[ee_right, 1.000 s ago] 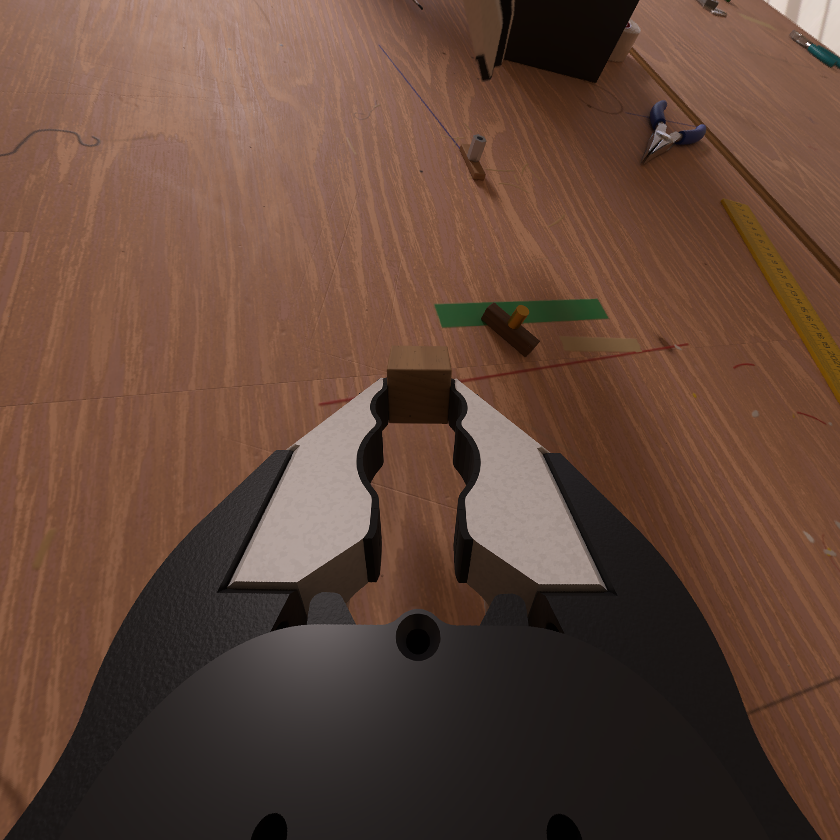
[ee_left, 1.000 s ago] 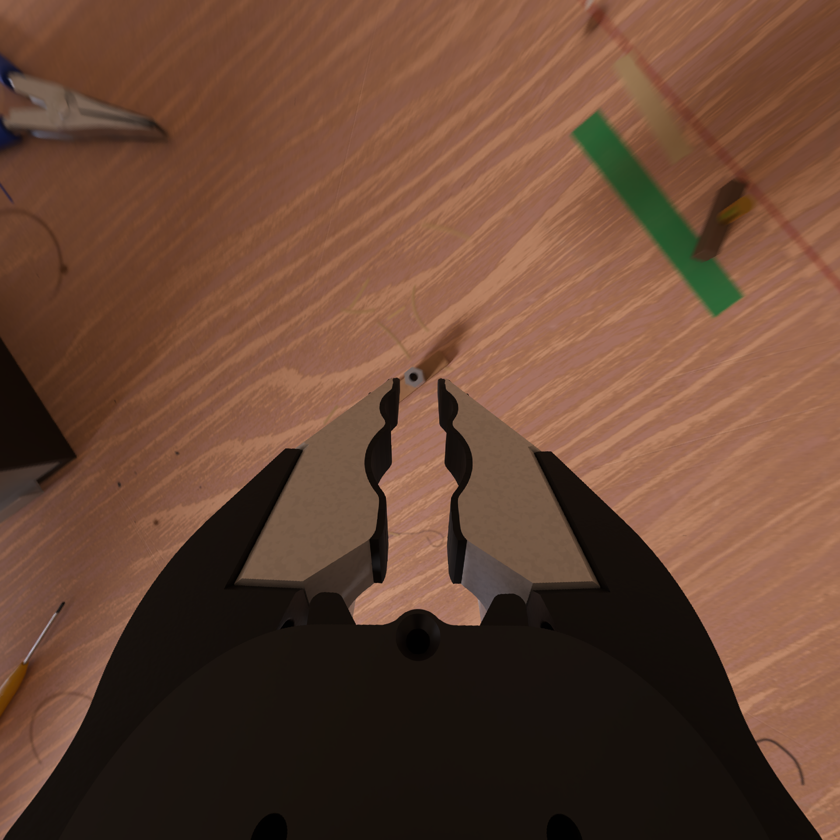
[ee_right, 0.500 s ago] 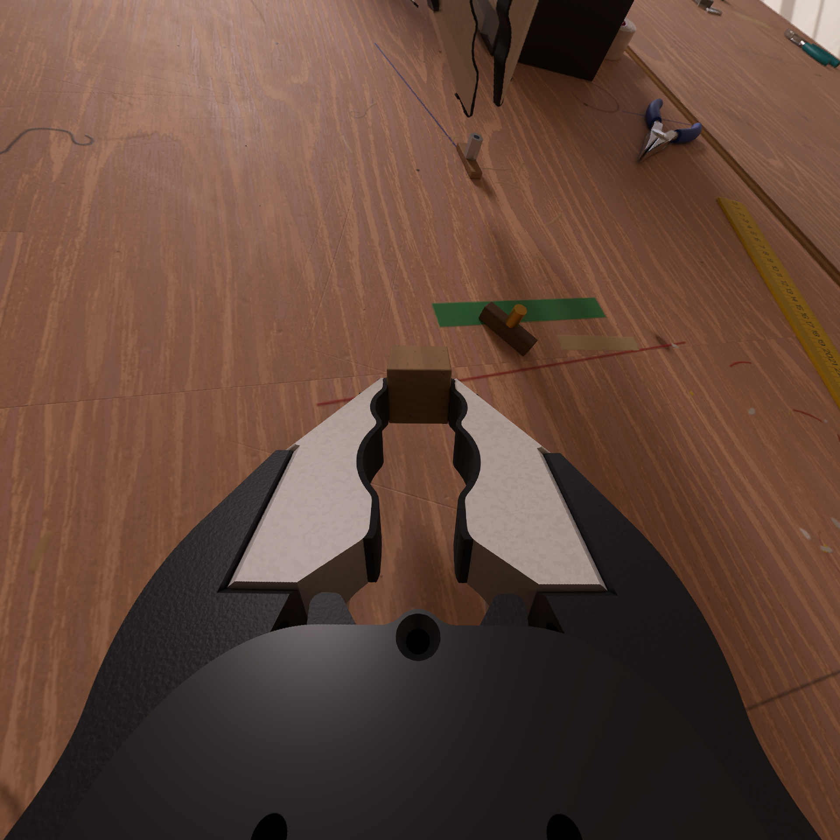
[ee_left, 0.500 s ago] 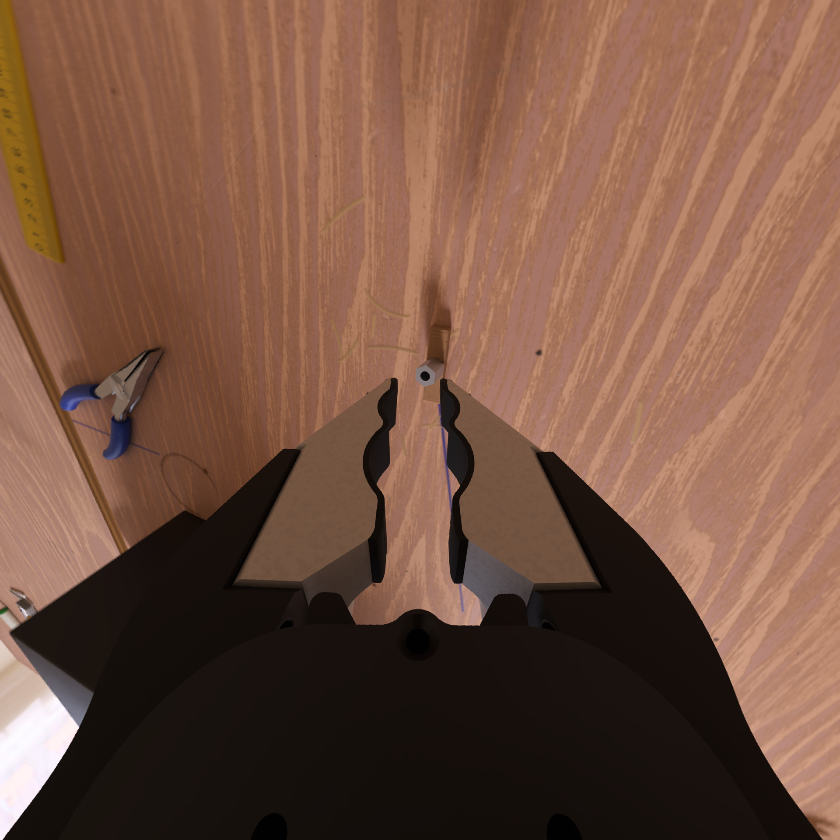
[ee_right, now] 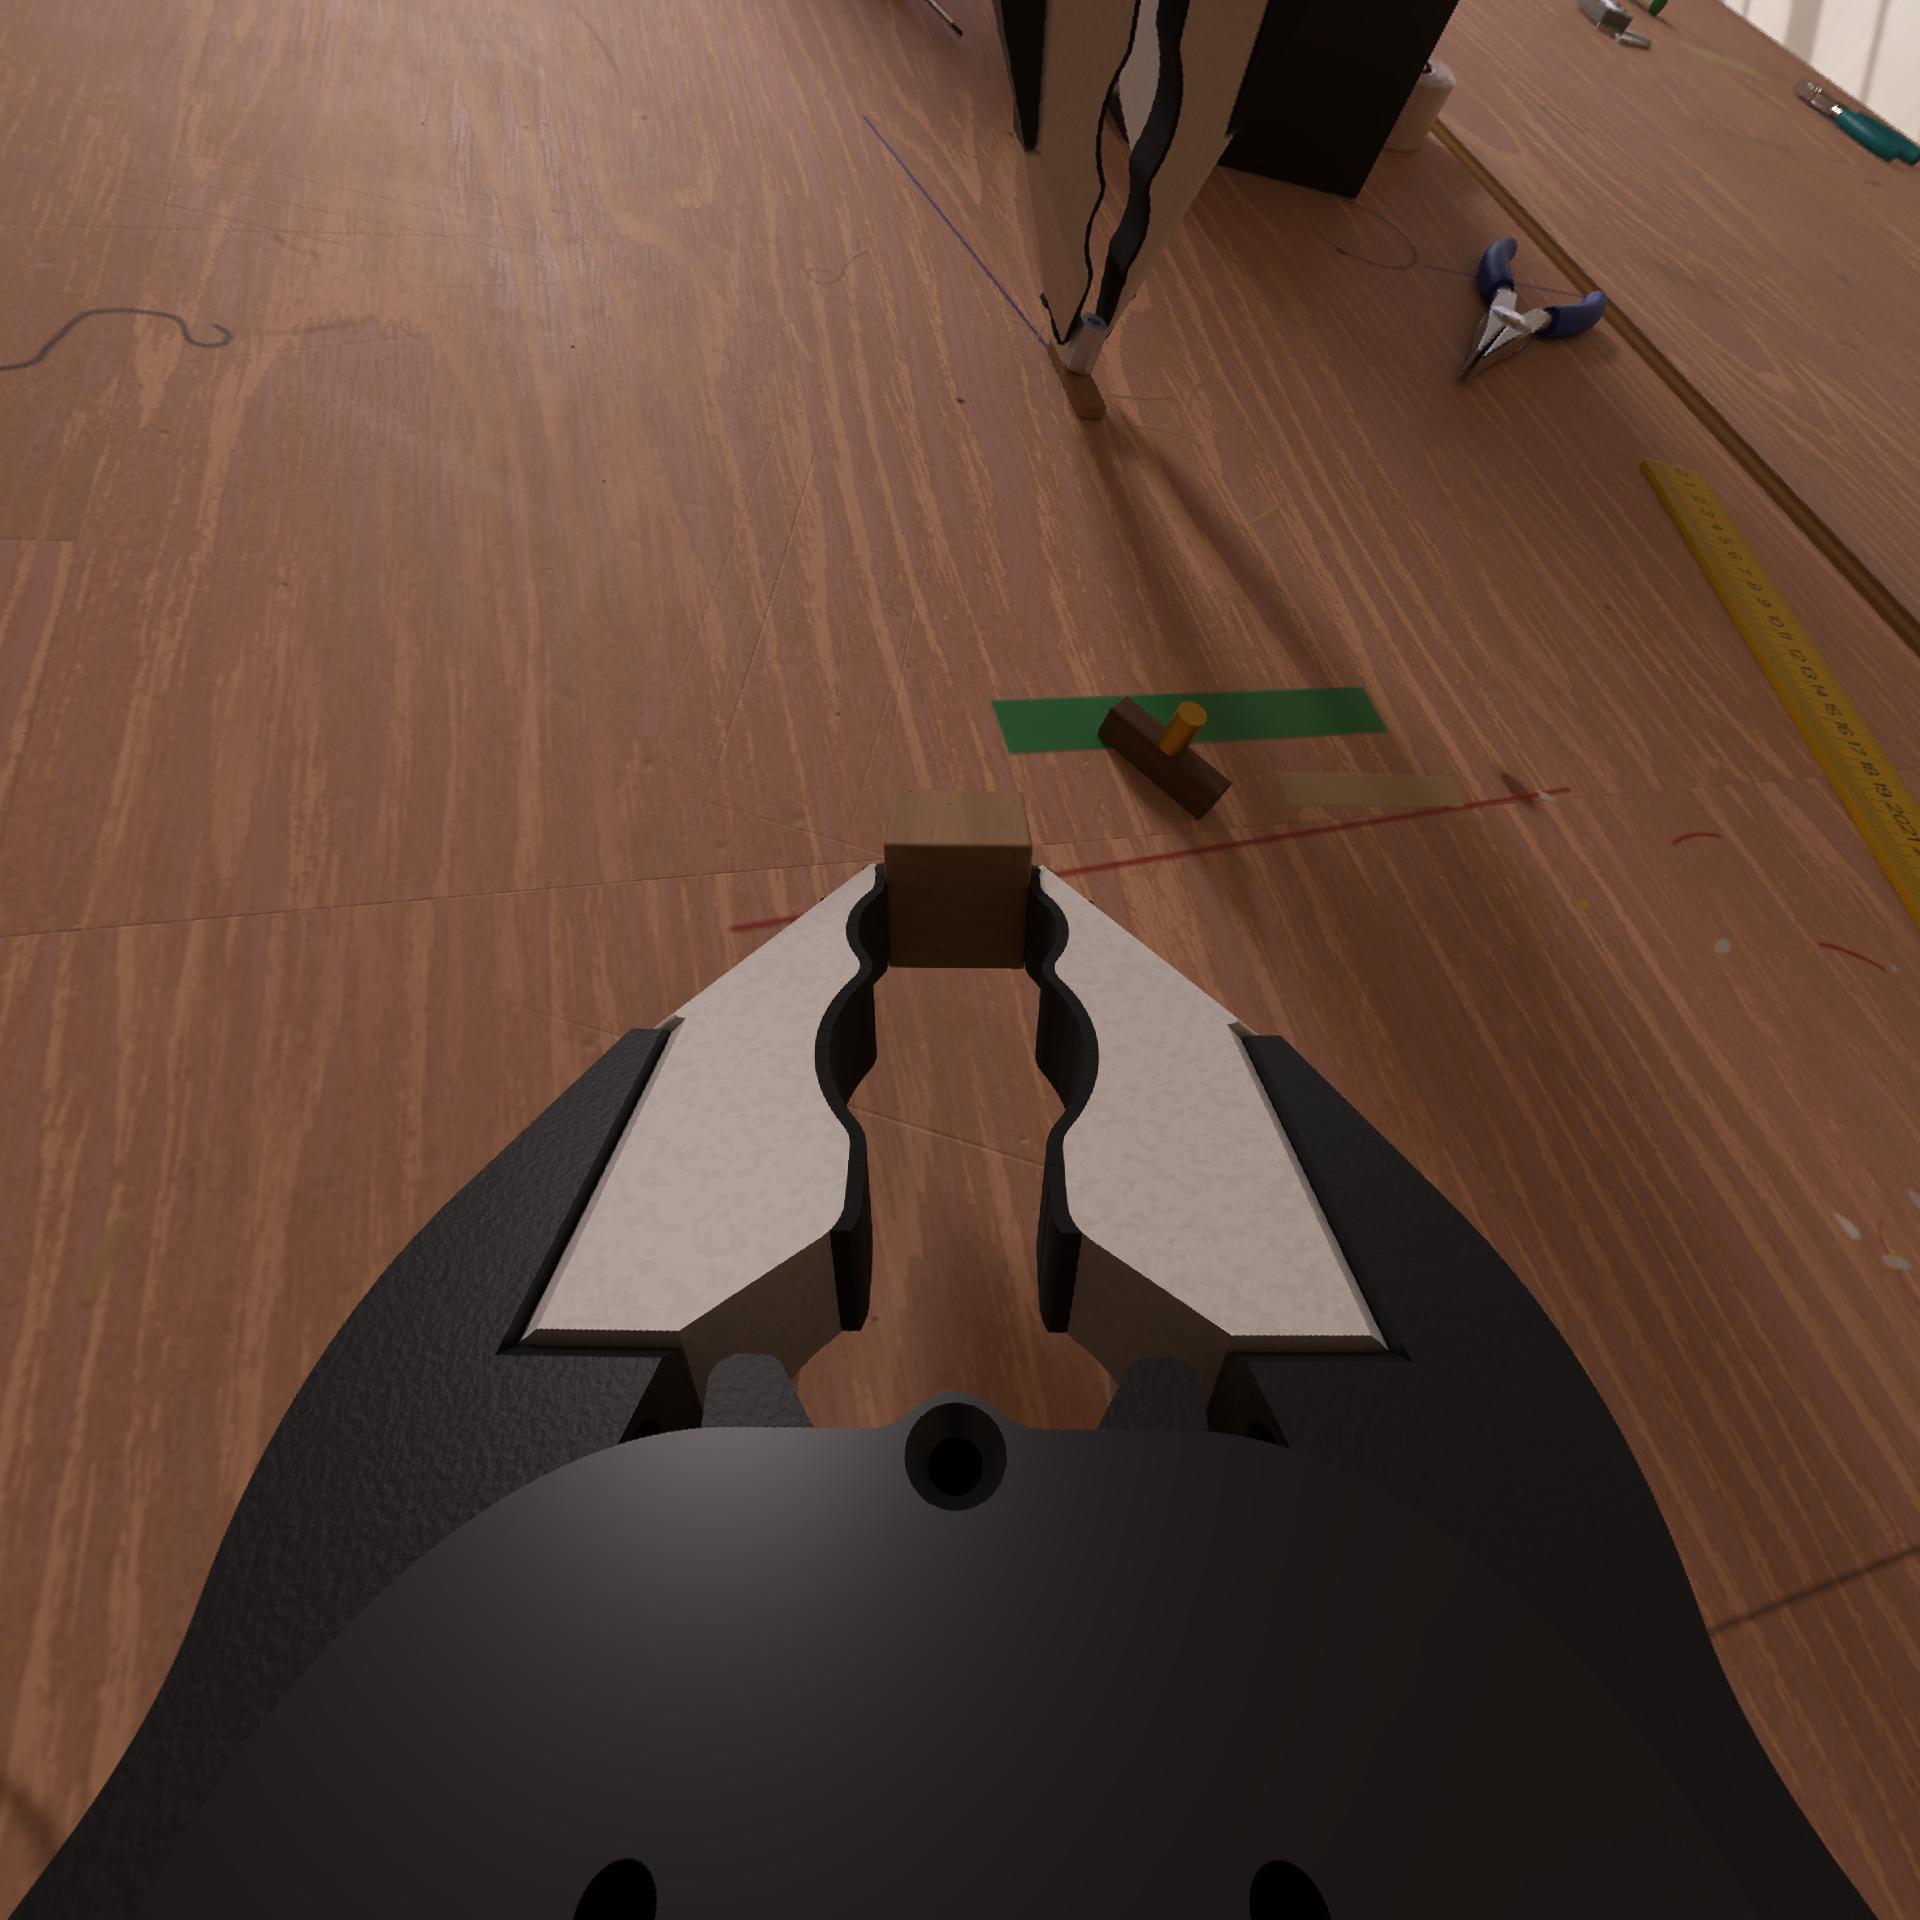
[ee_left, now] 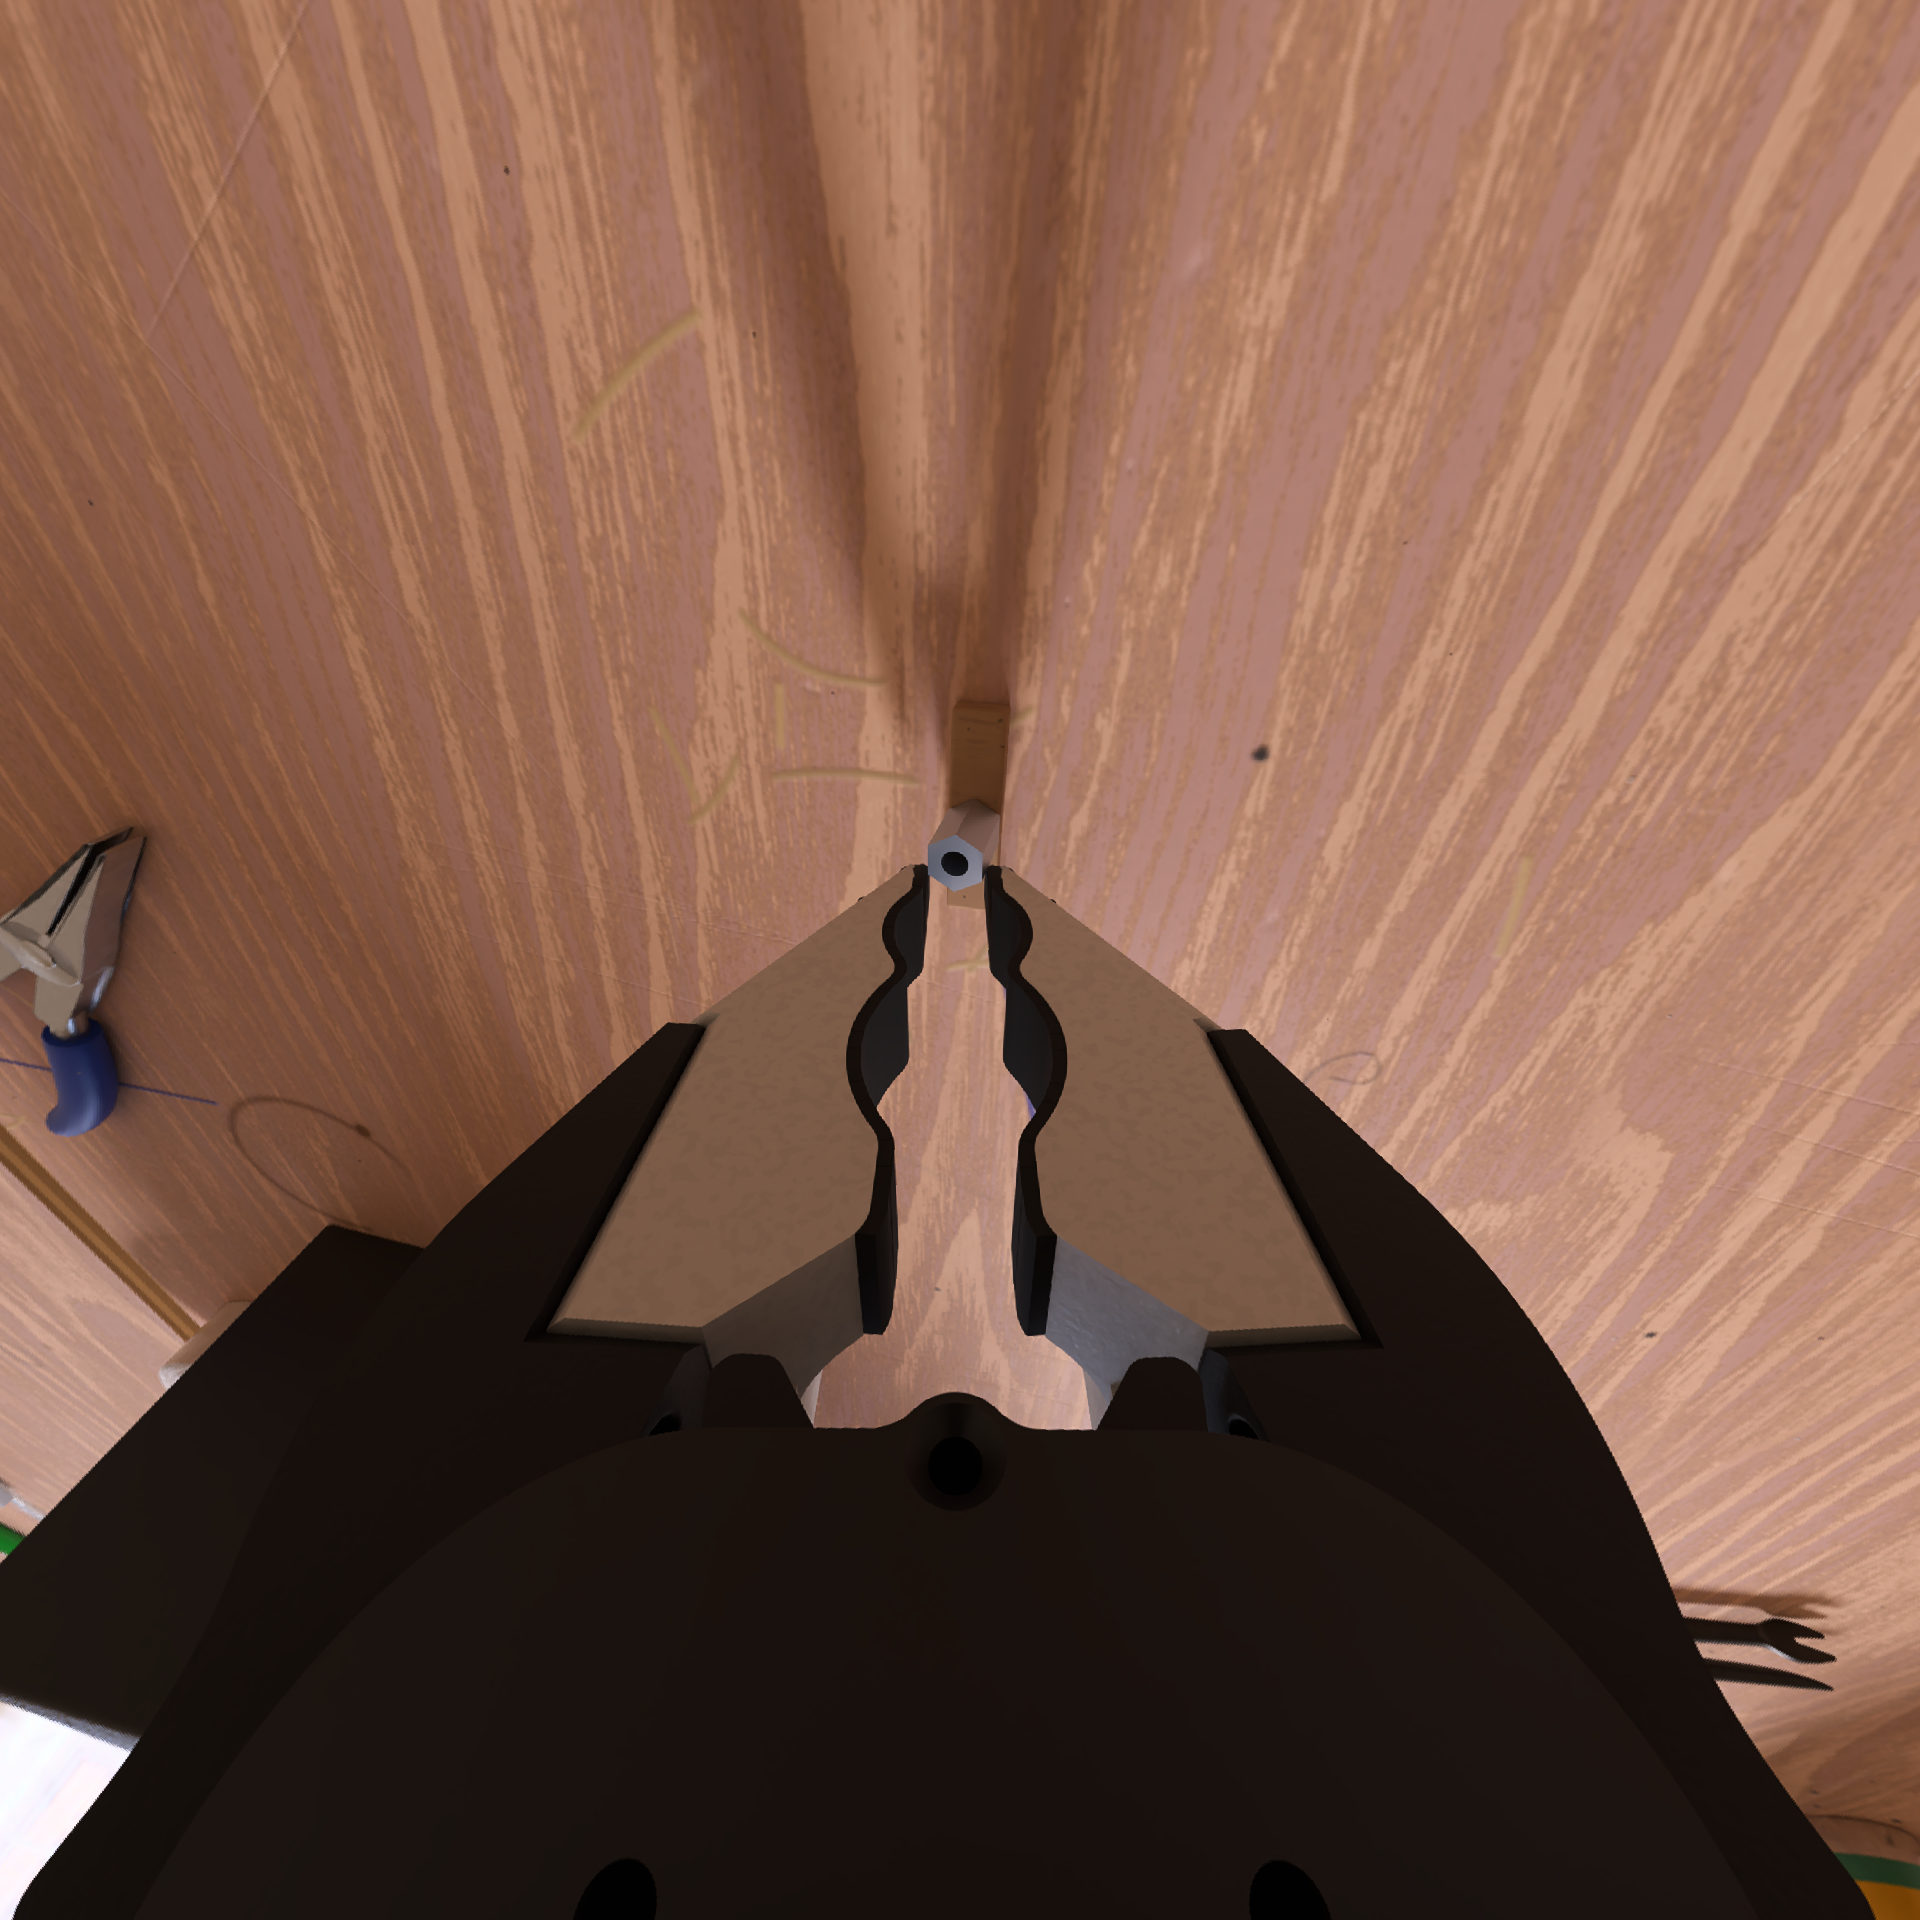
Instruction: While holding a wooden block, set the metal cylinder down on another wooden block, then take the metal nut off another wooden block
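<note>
My left gripper (ee_left: 954,885) points straight down at a small grey metal nut (ee_left: 956,862) standing on a light wooden block (ee_left: 980,743). Its narrow jaws flank the nut's top and press against its sides. The right wrist view shows the same from afar: the left gripper (ee_right: 1083,335), the nut (ee_right: 1087,348) and the block (ee_right: 1088,397). My right gripper (ee_right: 956,914) is shut on a brown wooden block (ee_right: 956,899), held above the table. A gold metal cylinder (ee_right: 1181,727) stands on a dark wooden block (ee_right: 1164,761) that lies across a green tape strip (ee_right: 1288,715).
Blue-handled pliers (ee_right: 1527,322) lie right of the nut and also show in the left wrist view (ee_left: 62,966). A yellow ruler (ee_right: 1808,707) runs along the right. A black box (ee_right: 1330,94) stands behind the left gripper. Tweezers (ee_left: 1756,1662) lie at lower right.
My left gripper has swung round and come down over the nut, and its jaws have narrowed onto it. The right gripper and its block have stayed still.
</note>
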You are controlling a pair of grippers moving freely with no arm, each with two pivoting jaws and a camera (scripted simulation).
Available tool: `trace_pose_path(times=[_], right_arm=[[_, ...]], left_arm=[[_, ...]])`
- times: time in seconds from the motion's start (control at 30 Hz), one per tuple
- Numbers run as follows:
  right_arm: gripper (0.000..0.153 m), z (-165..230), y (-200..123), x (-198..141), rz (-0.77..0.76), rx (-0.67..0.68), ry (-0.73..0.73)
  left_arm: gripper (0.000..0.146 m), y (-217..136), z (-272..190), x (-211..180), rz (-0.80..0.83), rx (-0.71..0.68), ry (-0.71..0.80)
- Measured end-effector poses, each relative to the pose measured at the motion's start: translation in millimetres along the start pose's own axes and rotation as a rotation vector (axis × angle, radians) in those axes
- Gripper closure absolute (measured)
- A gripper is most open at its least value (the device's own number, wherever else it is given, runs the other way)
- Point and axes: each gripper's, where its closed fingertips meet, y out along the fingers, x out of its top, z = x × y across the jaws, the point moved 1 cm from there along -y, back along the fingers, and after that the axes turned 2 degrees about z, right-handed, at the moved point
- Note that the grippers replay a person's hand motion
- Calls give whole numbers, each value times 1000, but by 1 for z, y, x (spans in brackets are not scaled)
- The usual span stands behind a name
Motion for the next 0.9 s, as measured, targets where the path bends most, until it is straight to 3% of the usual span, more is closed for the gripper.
trace_pose_path(times=[0.27, 0.6, 0.73, 0.83, 0.9], right_arm=[[127, 1, 0, 0, 1, -5, -10], [127, 2, -1, 1, -7, -2, -23], [127, 12, -7, 6, -61, 34, -73], [127, 34, -17, 10, -128, 171, -161], [127, 37, -23, 12, -167, 182, -179]], left_arm=[[136, -36, 0, 18, -72, 79, 3], [136, -77, -24, 145, -220, 161, 251], [136, -77, -32, 184, -255, 148, 306], [136, -68, -42, 207, -277, 111, 336], [136, -60, -49, 221, -287, 86, 353]])
